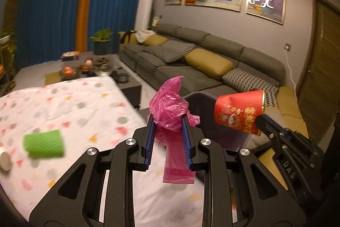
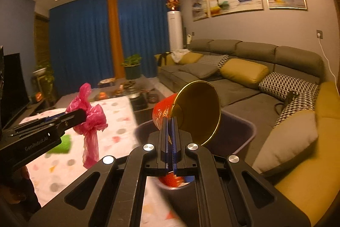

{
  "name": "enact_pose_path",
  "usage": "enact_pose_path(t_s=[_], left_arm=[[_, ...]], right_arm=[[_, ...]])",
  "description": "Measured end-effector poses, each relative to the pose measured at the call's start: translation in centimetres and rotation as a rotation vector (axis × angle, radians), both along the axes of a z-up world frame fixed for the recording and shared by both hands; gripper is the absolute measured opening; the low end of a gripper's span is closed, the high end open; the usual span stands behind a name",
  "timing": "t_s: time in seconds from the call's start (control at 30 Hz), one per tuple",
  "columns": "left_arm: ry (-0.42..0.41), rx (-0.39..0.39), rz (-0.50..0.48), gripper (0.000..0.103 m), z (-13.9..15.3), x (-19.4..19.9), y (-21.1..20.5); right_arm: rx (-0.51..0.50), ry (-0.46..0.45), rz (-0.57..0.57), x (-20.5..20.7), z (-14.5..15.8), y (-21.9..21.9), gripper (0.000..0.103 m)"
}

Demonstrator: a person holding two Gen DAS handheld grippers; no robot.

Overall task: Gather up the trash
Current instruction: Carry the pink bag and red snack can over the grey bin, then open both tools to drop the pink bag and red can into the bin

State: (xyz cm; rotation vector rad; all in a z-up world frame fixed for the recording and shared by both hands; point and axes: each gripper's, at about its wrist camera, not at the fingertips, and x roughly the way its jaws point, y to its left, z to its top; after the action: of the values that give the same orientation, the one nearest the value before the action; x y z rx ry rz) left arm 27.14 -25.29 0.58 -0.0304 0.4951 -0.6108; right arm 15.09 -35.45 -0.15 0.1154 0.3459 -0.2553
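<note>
My left gripper (image 1: 167,120) is shut on a crumpled pink plastic bag (image 1: 167,103), whose tail hangs down between the blue pads. It is held above the right edge of the cloth-covered table (image 1: 74,103). My right gripper (image 2: 170,122) is shut on the wall of a red paper cup (image 2: 197,112) with a gold inside. The cup lies tilted on its side over a dark bin (image 2: 244,133). From the left wrist view the cup (image 1: 238,114) and right gripper (image 1: 260,121) hang right of the bin (image 1: 201,101). The right wrist view has the left gripper (image 2: 82,115) with the bag (image 2: 91,118) at the left.
A green ribbed roll (image 1: 43,143) and a white cylinder (image 1: 5,160) lie on the spotted tablecloth at the left. A grey sofa (image 2: 244,82) with yellow cushions runs along the right wall. A low dark table (image 1: 102,71) with ornaments stands beyond the table.
</note>
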Motion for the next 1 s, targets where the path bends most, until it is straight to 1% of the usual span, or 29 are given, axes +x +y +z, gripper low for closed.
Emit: enact_pose_path(t_s=[0.27,0.53,0.7,1.0], left_arm=[[-0.003,0.020,-0.081,0.023,-1.3,2.1,-5.5],[0.034,0.020,-0.110,0.024,-2.9,3.8,-7.3],[0.045,0.035,-0.123,0.024,-3.4,4.6,-8.2],[0.076,0.033,-0.135,0.024,-4.4,5.3,-8.9]], right_arm=[[0.034,0.031,-0.045,1.4,-1.8,-3.0,0.004],[0.041,0.063,-0.049,2.2,-3.2,-3.7,0.004],[0.043,0.073,-0.045,2.9,-3.4,-3.8,0.004],[0.056,0.084,-0.041,3.8,-3.8,-4.8,0.004]])
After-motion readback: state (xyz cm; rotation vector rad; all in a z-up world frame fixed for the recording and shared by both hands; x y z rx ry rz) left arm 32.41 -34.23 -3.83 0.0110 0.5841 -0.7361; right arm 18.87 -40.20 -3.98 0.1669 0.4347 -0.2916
